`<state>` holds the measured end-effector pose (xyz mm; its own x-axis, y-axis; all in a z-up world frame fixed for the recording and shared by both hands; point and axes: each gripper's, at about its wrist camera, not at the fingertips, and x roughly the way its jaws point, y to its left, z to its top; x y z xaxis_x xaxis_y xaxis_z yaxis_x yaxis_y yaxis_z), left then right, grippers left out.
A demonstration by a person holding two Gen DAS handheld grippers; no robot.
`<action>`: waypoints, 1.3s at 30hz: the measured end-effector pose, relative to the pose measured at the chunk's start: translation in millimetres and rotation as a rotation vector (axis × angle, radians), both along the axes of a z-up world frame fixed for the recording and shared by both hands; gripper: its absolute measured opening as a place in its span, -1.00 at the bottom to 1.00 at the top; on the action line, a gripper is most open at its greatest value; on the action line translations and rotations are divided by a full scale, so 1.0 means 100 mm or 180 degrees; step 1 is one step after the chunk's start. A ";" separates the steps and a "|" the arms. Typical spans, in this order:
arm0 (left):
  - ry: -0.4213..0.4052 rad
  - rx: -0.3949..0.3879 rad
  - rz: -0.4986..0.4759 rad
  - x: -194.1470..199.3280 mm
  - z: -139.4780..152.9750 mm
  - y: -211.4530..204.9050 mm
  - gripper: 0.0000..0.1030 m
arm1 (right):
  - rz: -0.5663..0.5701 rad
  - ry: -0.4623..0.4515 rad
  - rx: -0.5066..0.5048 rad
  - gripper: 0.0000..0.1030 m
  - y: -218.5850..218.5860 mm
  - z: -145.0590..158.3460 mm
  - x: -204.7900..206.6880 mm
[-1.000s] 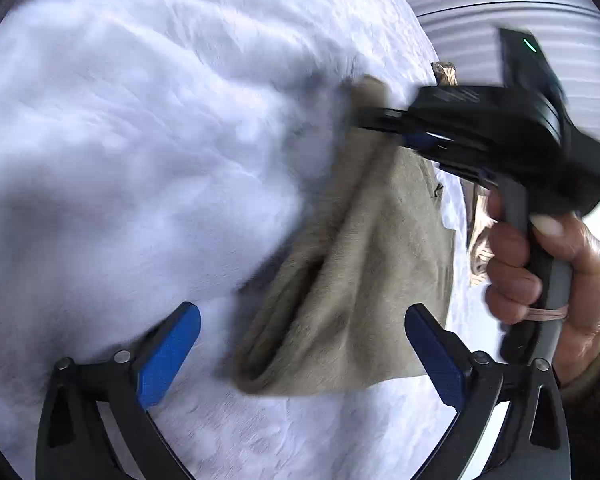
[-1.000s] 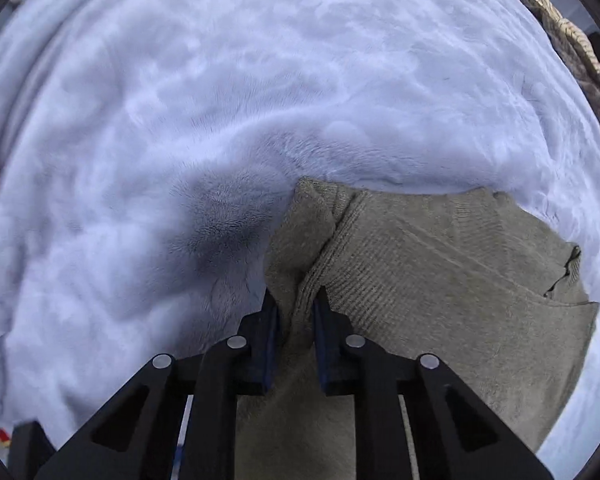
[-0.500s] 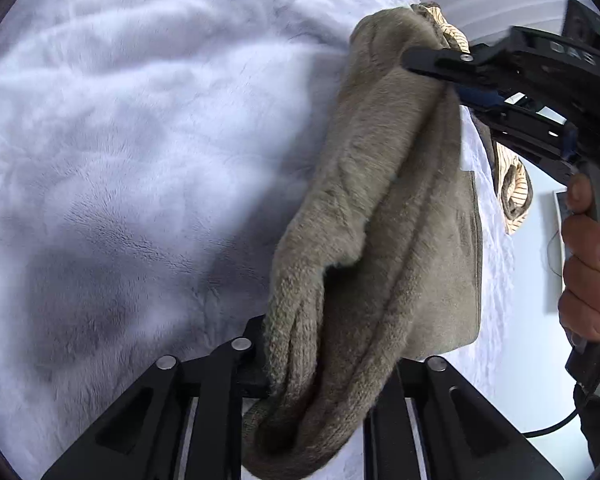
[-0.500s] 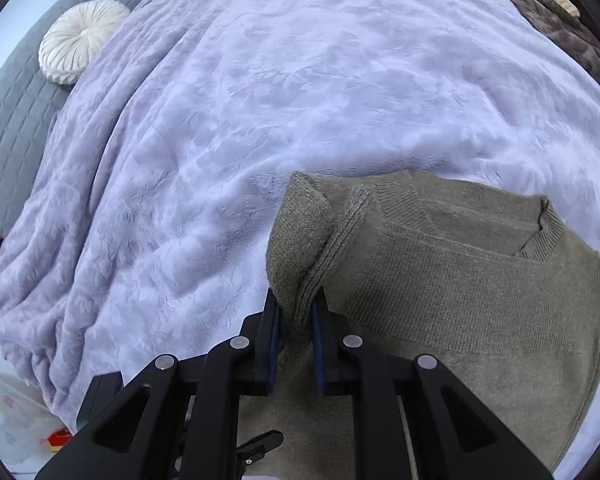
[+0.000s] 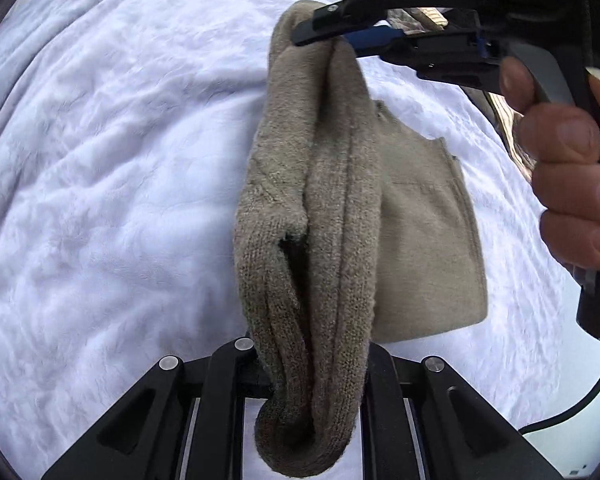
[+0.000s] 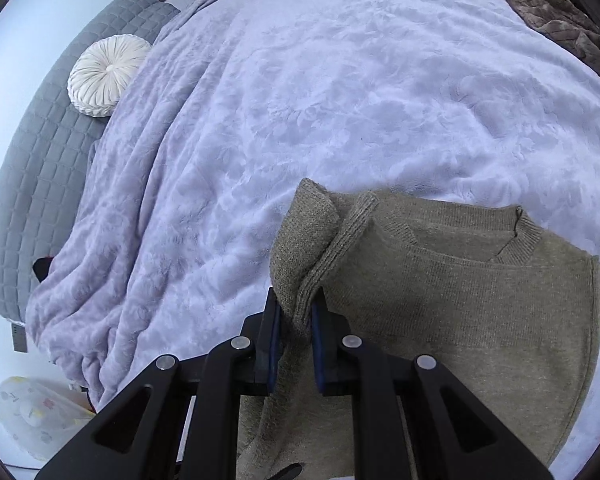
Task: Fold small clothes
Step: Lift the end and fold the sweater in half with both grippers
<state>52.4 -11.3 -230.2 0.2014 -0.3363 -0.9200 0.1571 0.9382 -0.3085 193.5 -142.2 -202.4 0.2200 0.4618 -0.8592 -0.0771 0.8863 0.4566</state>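
Lifting olive-green knitted sweater (image 5: pixel 324 208) off lilac plush bedspread (image 6: pixel 340 80): left claw (image 5: pixel 312 376), right claw (image 6: pixel 296 320) both clamping bunched knit; keeping 2 grips level, edge taut.

An olive-brown knit sweater (image 6: pixel 460 312) (ribbed at the collar) hangs partly lifted above the bed (image 6: pixel 340 100), one bunched edge stretched taut along its upper side, its flat body draping down toward the pale lavender blanket.
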 end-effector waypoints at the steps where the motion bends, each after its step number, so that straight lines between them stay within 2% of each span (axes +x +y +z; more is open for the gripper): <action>1: -0.0032 0.0023 -0.0038 -0.09 0.05 -0.03 -0.70 | -0.0008 0.0008 0.0047 -0.72 -0.08 0.03 -0.01; 11: -0.0052 0.0302 -0.0233 -0.13 0.39 -0.67 -0.70 | 0.0211 0.0032 0.0224 -0.72 -0.79 0.32 -0.02; 21: -0.0029 0.0660 -0.0472 -0.19 0.41 -1.40 -0.70 | 0.0385 -0.0068 0.0275 -0.72 -1.37 0.39 -0.07; 25: -0.0021 0.0543 -0.0513 -0.21 0.48 -1.56 -0.70 | 0.0353 -0.0113 0.0333 -0.72 -1.61 0.42 -0.12; 27: -0.0046 0.0560 -0.0560 -0.22 0.51 -1.66 -0.70 | 0.0319 -0.0158 0.0417 -0.72 -1.76 0.43 -0.14; 32: 0.0044 0.0655 -0.0742 -0.22 0.35 -1.99 -0.70 | 0.0231 -0.0107 0.0435 -0.72 -2.05 0.25 -0.16; 39: 0.0187 0.0783 -0.0971 -0.24 -0.05 -2.39 -0.70 | 0.0104 0.0027 0.0332 -0.72 -2.45 -0.18 -0.22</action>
<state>28.8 -250.0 -235.5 0.0710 -0.1407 -0.9875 0.4288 0.8981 -0.0971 171.7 -387.1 -220.6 0.1965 0.5557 -0.8078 -0.1008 0.8310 0.5471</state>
